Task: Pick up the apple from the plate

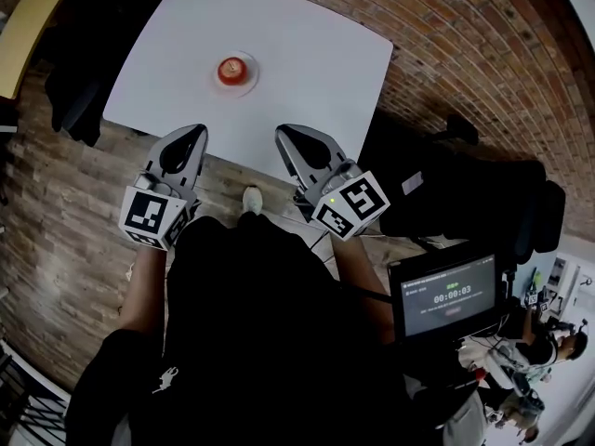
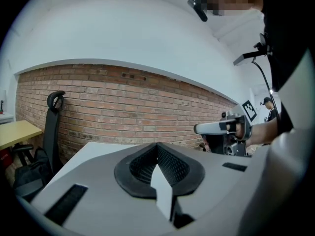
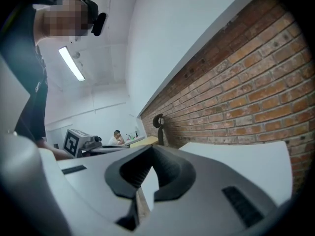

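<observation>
Apple (image 1: 232, 69), red, sits on a small plate (image 1: 235, 90) toward the far side of the white counter (image 1: 316, 72), untouched. Well short of it, at the counter's near edge, the person holds the left hand-held gripper (image 1: 195, 130) and the right hand-held gripper (image 1: 284, 130) side by side, both pointing toward the fruit. Each has its jaws closed tip to tip with nothing between them. A brick floor (image 1: 56, 212) surrounds the counter.

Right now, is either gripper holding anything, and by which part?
Nothing is held: left gripper and right gripper are shut, empty; the apple sits on its plate.
</observation>
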Demonstrator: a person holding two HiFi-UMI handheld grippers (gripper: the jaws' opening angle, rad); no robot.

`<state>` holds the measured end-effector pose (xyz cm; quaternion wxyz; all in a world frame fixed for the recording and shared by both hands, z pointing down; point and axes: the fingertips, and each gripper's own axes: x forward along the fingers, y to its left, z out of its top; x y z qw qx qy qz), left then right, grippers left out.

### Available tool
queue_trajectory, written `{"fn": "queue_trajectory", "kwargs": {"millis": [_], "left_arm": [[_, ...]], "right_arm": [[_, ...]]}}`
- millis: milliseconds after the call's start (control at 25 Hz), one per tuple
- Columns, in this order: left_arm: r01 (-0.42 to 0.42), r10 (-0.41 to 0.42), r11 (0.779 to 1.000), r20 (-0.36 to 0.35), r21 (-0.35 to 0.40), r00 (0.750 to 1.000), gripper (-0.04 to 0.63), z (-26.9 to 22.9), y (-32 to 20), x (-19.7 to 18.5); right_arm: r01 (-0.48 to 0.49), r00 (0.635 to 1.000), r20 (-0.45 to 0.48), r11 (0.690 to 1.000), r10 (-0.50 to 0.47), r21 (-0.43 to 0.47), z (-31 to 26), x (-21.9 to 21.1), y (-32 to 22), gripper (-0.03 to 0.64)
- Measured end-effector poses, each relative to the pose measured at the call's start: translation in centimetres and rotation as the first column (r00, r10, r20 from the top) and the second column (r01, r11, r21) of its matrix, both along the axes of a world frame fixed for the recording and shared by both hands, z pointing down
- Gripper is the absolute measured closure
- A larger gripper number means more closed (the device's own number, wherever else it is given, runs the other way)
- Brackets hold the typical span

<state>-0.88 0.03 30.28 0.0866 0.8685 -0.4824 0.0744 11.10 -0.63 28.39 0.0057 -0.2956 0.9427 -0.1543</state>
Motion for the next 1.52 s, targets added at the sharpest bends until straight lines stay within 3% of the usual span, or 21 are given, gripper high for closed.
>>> {"fn": "queue_trajectory", "kwargs": {"millis": [160,600,1080,1520], "left_arm": [[0.013,-0.013,1.0,0.023,-0.019,1.0,0.591,0.8,-1.0,0.2],[0.031,-0.031,0.999,0.007,-0.041,0.999,0.591,1.3,-1.5,-0.9],[-0.078,0.076,0.996,-0.046,-0.036,0.996,0.591,1.5,-5.0,-1.7],[-0.18,0.176,0.981,-0.064,-0.067,0.982,0.591,3.5,-9.2,-3.4]], "right_arm": [[0.035,0.999,-0.004,0.999,-0.035,-0.016,0.8,-0.1,-1.4,0.614],[0.072,0.997,0.019,0.997,-0.071,-0.035,1.0,-1.9,-2.9,0.614],[-0.011,1.0,-0.013,0.999,0.011,-0.034,1.5,-3.3,-5.3,0.614],[-0.056,0.994,-0.097,0.998,0.056,-0.005,2.5,-7.6,-8.2,0.614]]}}
